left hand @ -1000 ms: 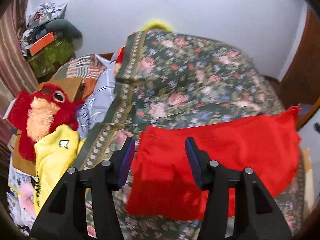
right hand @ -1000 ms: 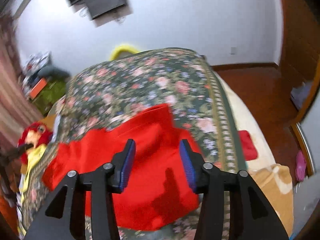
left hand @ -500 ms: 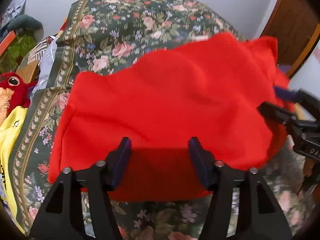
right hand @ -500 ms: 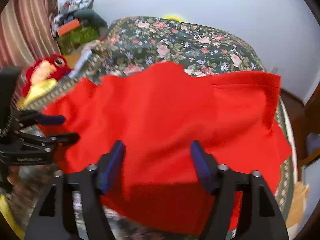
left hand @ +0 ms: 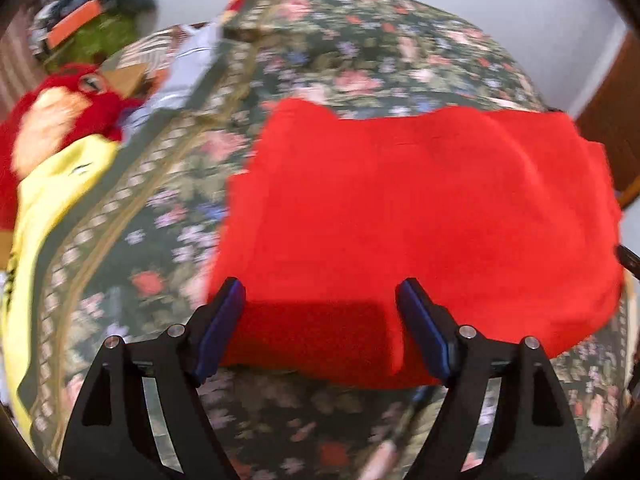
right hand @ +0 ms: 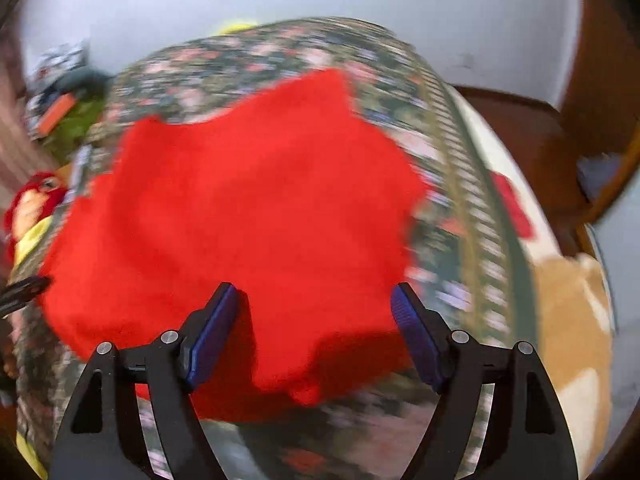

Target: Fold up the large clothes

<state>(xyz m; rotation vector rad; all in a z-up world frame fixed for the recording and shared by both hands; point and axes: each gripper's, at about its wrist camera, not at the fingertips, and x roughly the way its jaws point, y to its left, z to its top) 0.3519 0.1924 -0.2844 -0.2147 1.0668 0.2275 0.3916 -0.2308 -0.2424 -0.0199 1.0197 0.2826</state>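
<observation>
A large red garment (left hand: 420, 208) lies spread on a bed with a dark floral cover (left hand: 352, 40). My left gripper (left hand: 320, 320) is open and empty, its blue pads just above the garment's near edge. In the right wrist view the same red garment (right hand: 248, 208) fills the middle of the bed. My right gripper (right hand: 314, 320) is open and empty over the garment's near right part. The tip of the left gripper (right hand: 24, 288) shows at the left edge of the right wrist view. Both views are blurred by motion.
A red plush toy (left hand: 52, 112) and a yellow cloth (left hand: 52, 208) lie at the bed's left side, with a pile of clutter (left hand: 80, 20) behind them. A wooden door (right hand: 600, 80) and wooden floor (right hand: 520, 128) are to the right. A tan blanket (right hand: 572, 320) hangs at the bed's right edge.
Both grippers stayed open. They swung down close to the garment half a second ago and have since pulled back a little; the red garment now lies spread wide.
</observation>
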